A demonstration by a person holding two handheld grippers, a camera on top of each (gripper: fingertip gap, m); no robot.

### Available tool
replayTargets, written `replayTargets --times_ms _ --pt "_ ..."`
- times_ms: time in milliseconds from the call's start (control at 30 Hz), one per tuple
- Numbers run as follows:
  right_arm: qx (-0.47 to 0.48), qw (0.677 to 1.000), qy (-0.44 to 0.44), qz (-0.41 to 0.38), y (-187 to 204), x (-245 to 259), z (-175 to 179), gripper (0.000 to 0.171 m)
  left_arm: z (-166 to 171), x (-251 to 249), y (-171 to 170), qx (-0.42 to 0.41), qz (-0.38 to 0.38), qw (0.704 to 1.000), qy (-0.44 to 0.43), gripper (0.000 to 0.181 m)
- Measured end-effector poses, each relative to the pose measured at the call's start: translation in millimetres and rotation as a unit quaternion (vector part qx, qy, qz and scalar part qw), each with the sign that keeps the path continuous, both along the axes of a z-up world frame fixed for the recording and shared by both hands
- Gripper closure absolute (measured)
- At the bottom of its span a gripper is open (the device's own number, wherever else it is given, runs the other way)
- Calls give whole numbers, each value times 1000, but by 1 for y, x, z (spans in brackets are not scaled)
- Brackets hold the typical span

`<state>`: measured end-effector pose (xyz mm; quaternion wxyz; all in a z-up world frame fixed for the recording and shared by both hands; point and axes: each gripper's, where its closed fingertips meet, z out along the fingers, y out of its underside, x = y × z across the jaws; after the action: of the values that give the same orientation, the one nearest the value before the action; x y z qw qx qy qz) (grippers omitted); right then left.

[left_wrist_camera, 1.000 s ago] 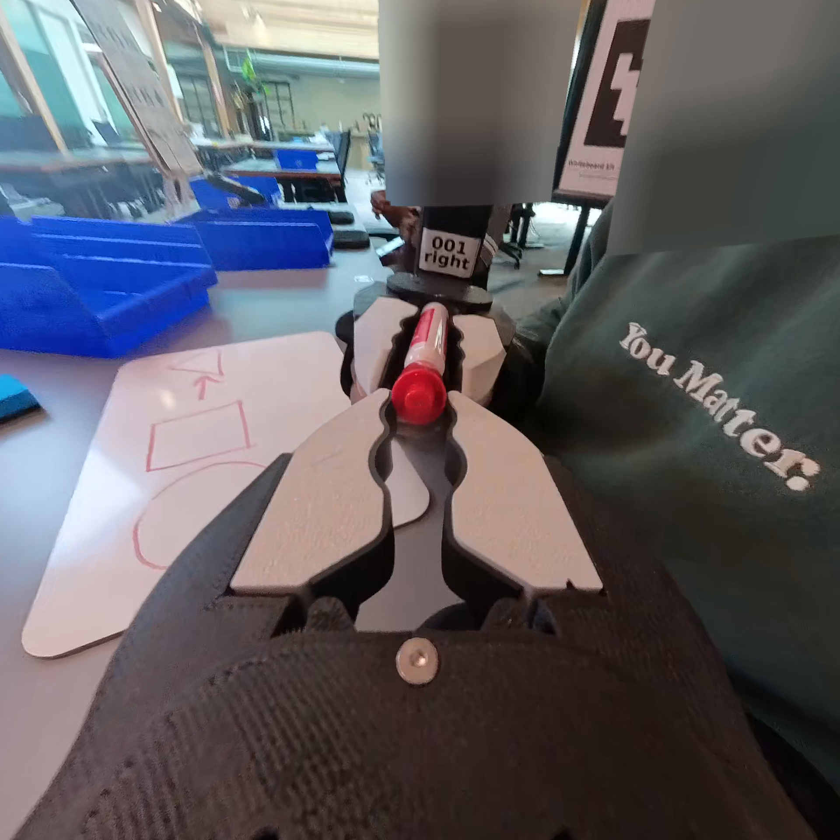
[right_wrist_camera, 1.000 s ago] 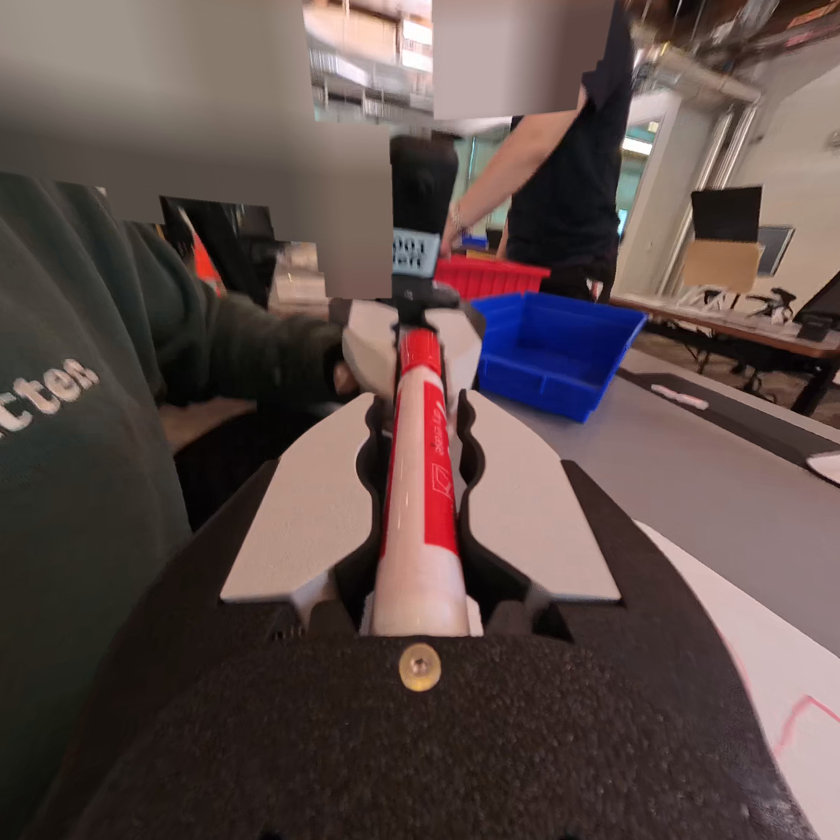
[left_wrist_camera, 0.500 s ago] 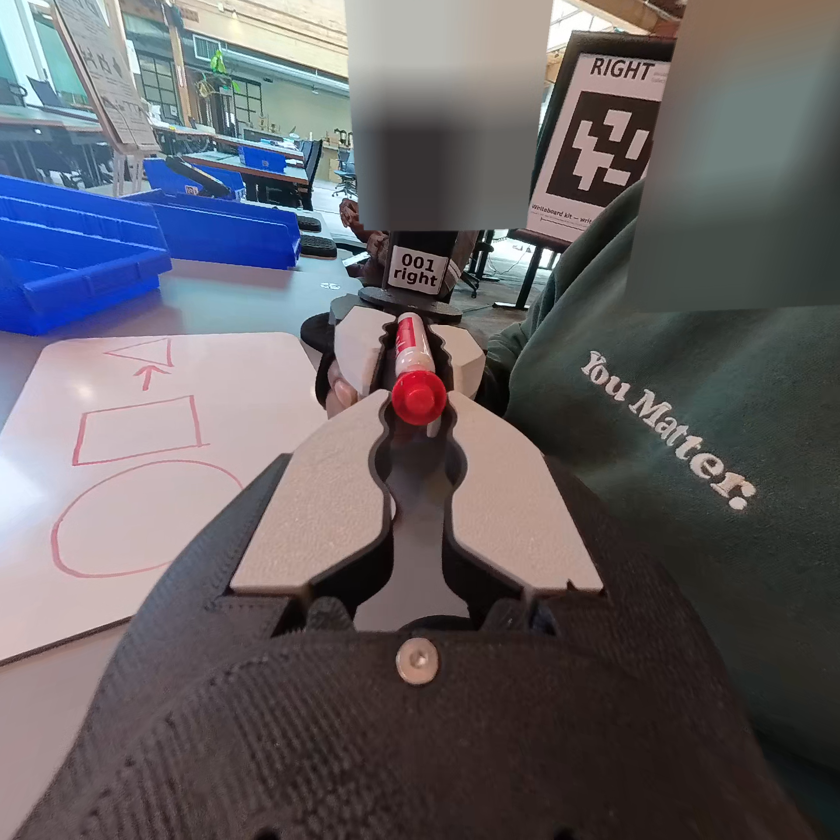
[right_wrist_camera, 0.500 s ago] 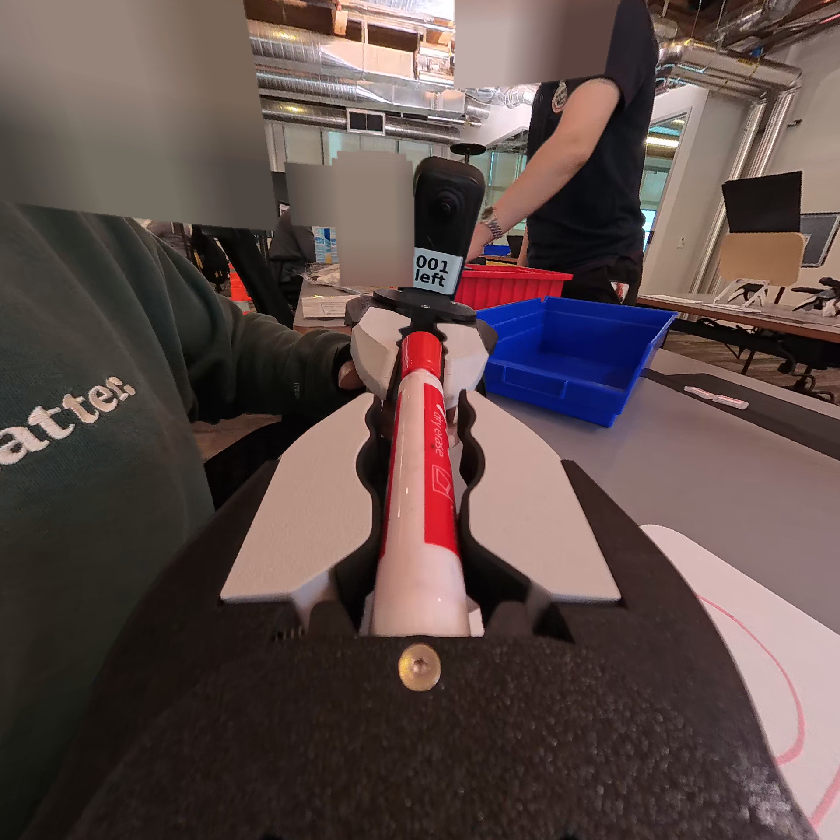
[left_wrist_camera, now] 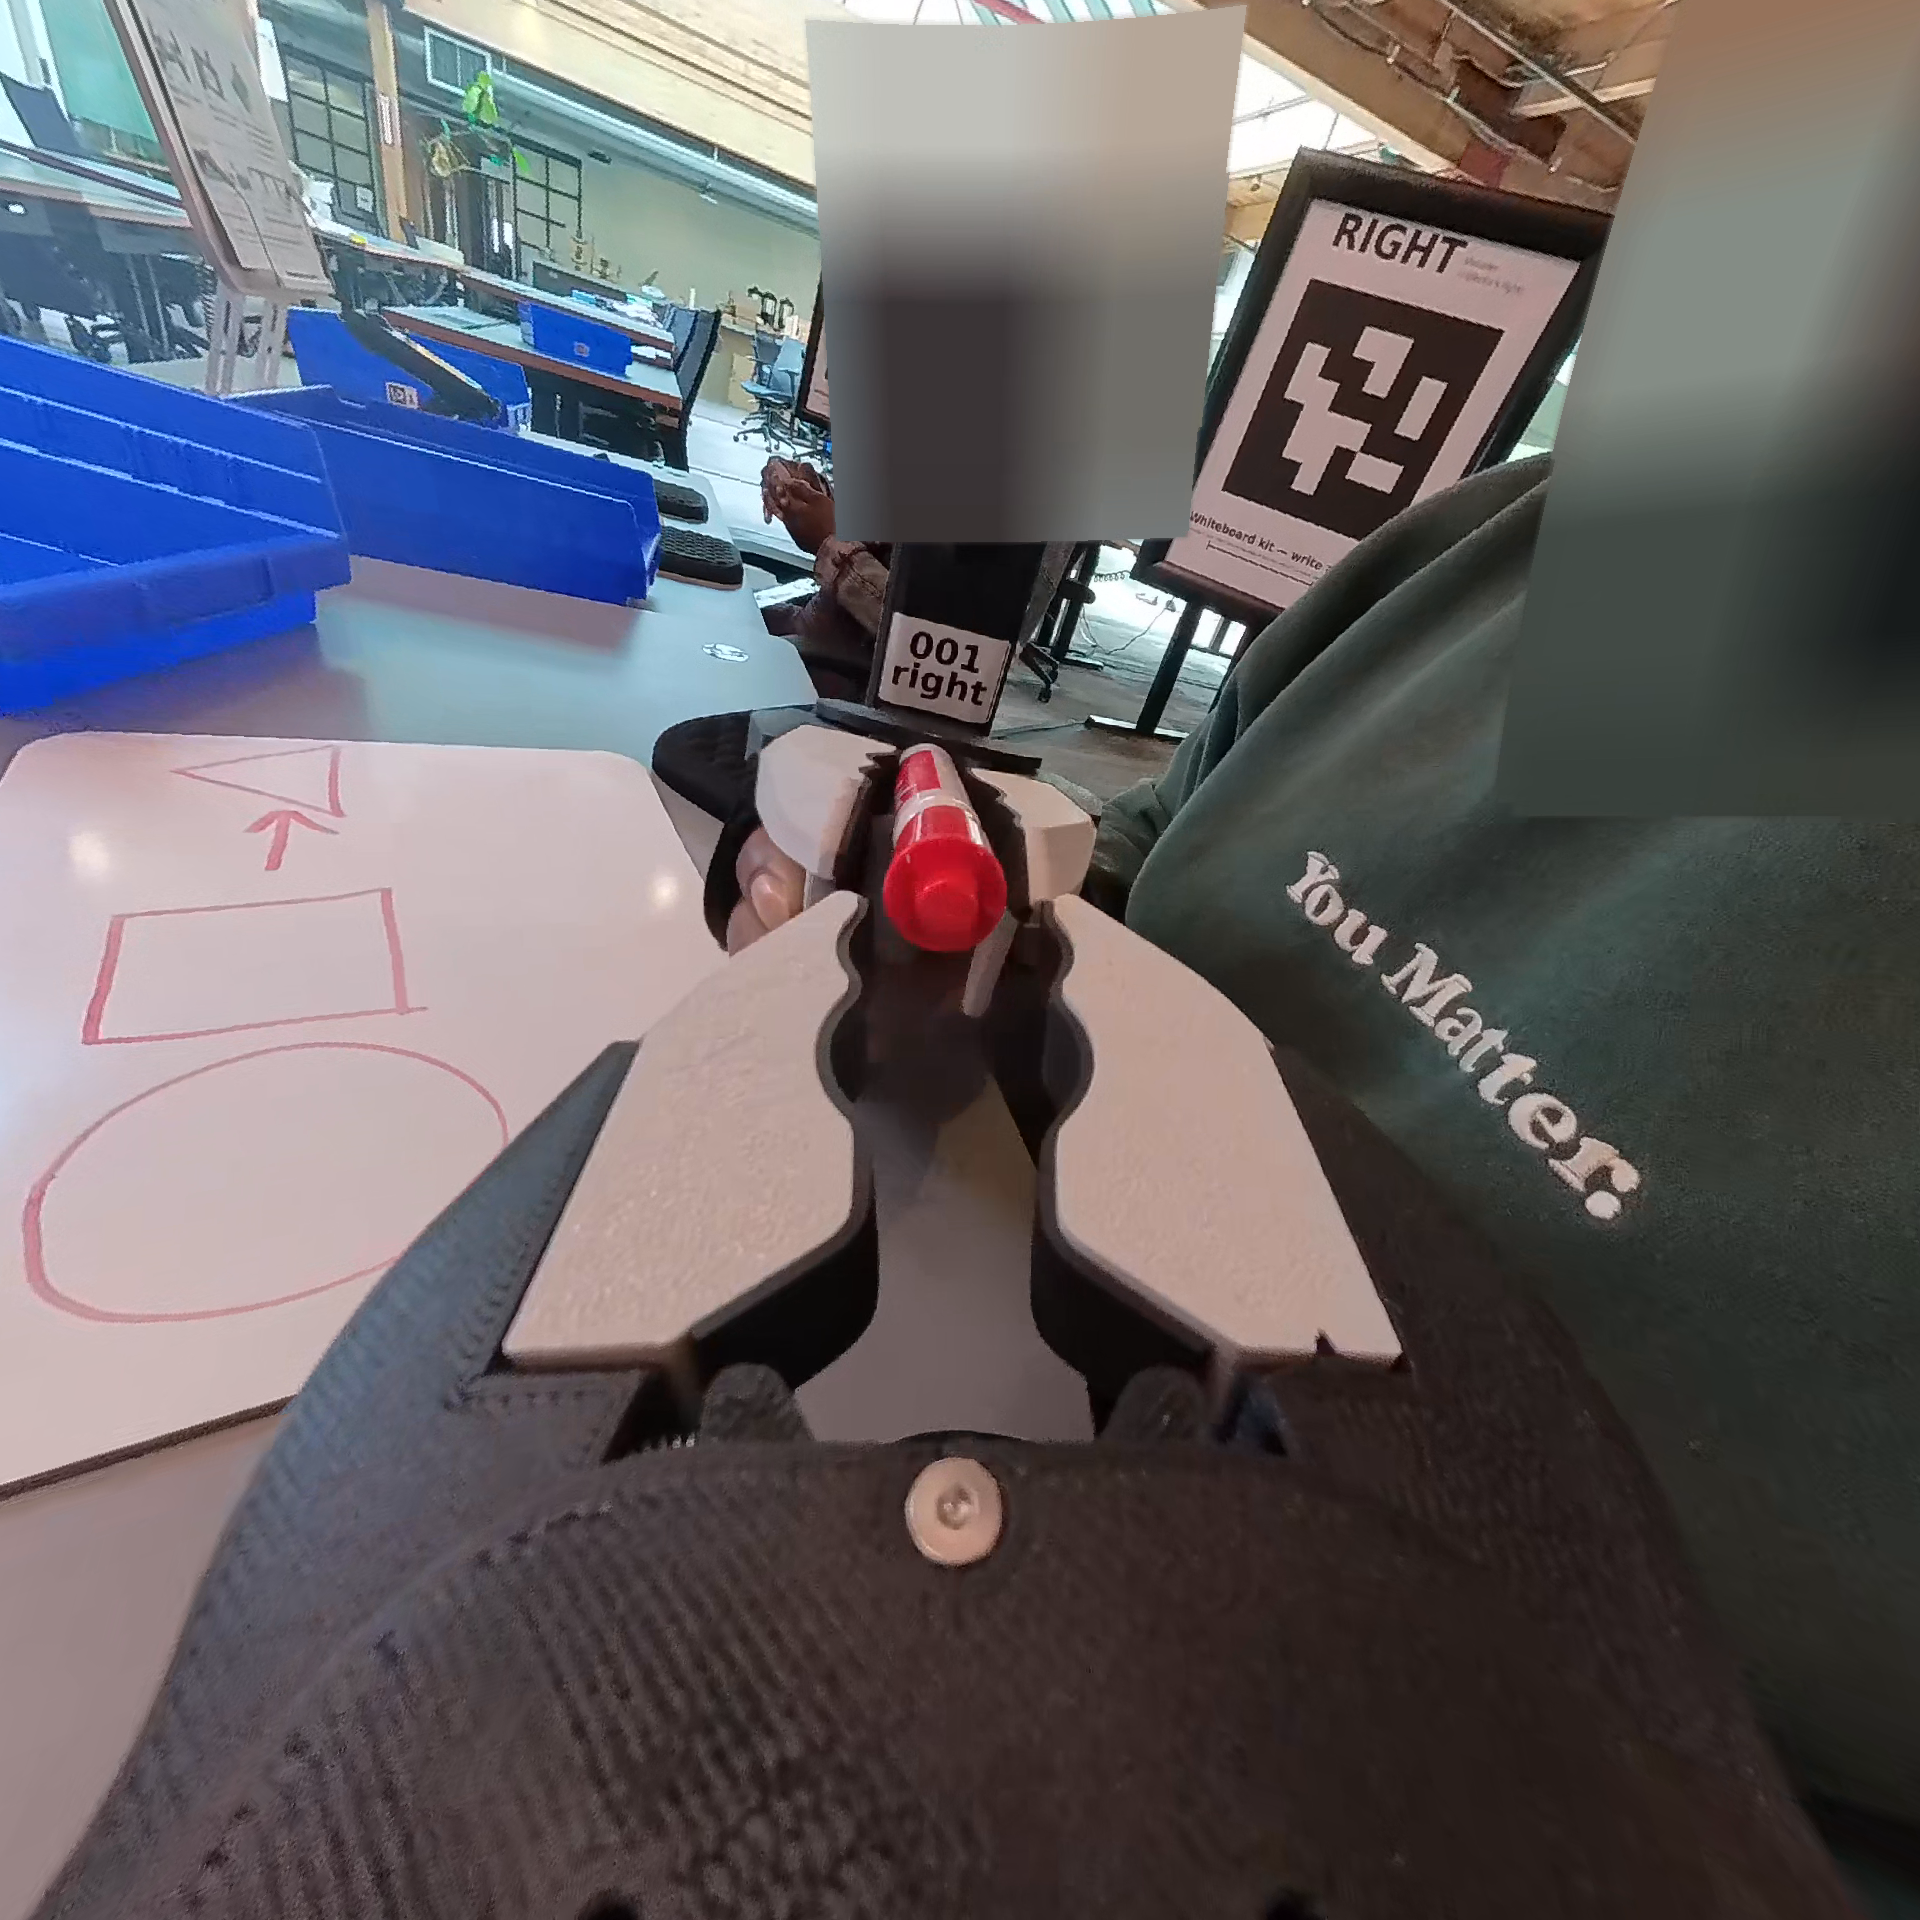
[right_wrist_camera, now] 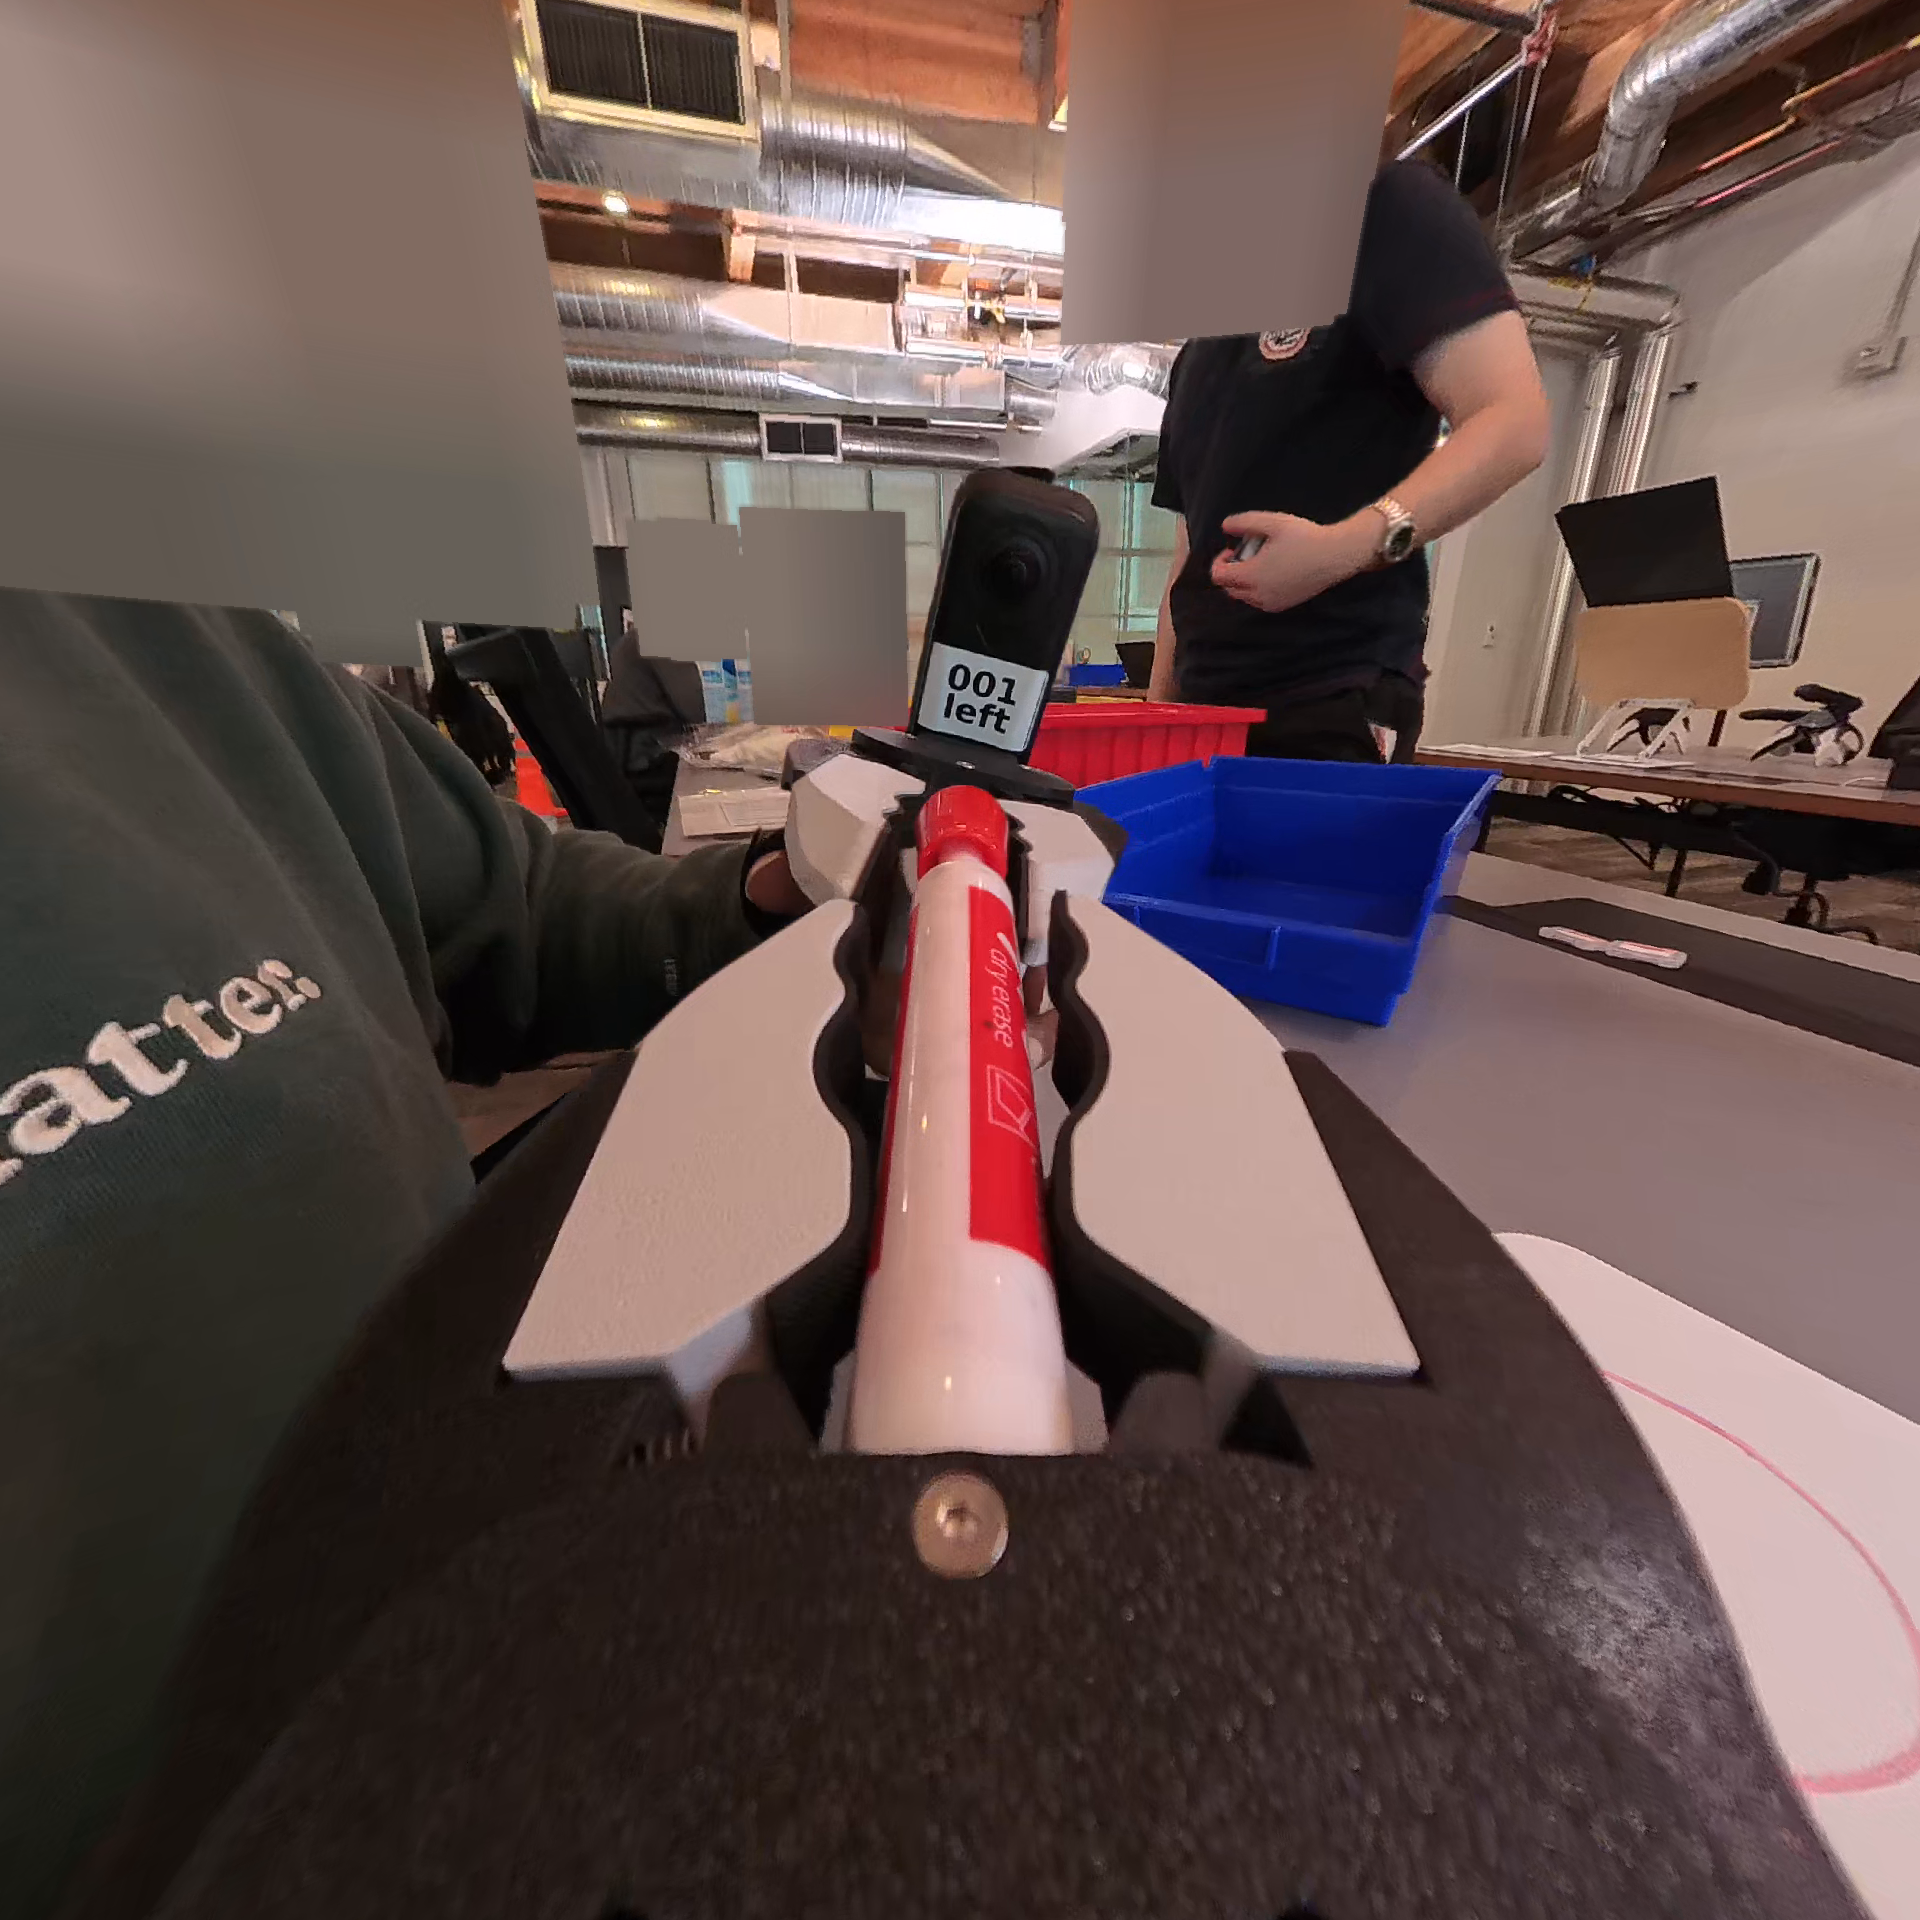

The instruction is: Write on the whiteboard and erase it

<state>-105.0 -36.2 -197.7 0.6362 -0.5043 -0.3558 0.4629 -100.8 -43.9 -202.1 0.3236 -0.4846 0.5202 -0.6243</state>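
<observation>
**Capped marker held between 2 grippers facing each other**

The right gripper (right_wrist_camera: pixel 956 935) has its 2 grey fingers (right_wrist_camera: pixel 707 1174) clamped along the barrel of a red-and-white marker (right_wrist_camera: pixel 961 1143), which runs straight out between them, lifted above the table. The marker's red cap (left_wrist_camera: pixel 943 888) points at the left gripper (left_wrist_camera: pixel 951 925), which faces it head-on from just in front. That left gripper's jaws stand apart with a clear gap between the fingers (left_wrist_camera: pixel 717 1164); the cap's end sits right at their tips, and I cannot tell whether it touches them.

The whiteboard (left_wrist_camera: pixel 499 831) lies flat on the grey table (left_wrist_camera: pixel 468 665), off to the left gripper's left side, bearing 4 red drawings: a triangle (left_wrist_camera: pixel 275 784), a small arrow (left_wrist_camera: pixel 283 831), a rectangle (left_wrist_camera: pixel 249 966) and an oval (left_wrist_camera: pixel 260 1179). Blue bins (left_wrist_camera: pixel 156 540) sit beyond it. In the right wrist view, a blue bin (right_wrist_camera: pixel 1299 862) stands behind the grippers with a red bin (right_wrist_camera: pixel 1143 727) farther back. The person holding the grippers wears a dark green sweatshirt (left_wrist_camera: pixel 1558 1039); another person in a dark shirt (right_wrist_camera: pixel 1309 499) stands near the bins.
</observation>
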Motion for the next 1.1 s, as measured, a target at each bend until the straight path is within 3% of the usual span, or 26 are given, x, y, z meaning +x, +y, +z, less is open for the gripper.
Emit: replayTargets --times_ms 400,633,1100 --pt "8 999 -32 -3 -1 -4 -9 138 5 -4 3 8 9 1000 -7 161" --pt "28 995 -90 -17 -1 -7 -23 138 -28 -8 4 23 5 996 82 163" --pt "49 992 -120 -1 -10 -10 -33 138 -27 -3 -10 -55 -54 996 43 163"
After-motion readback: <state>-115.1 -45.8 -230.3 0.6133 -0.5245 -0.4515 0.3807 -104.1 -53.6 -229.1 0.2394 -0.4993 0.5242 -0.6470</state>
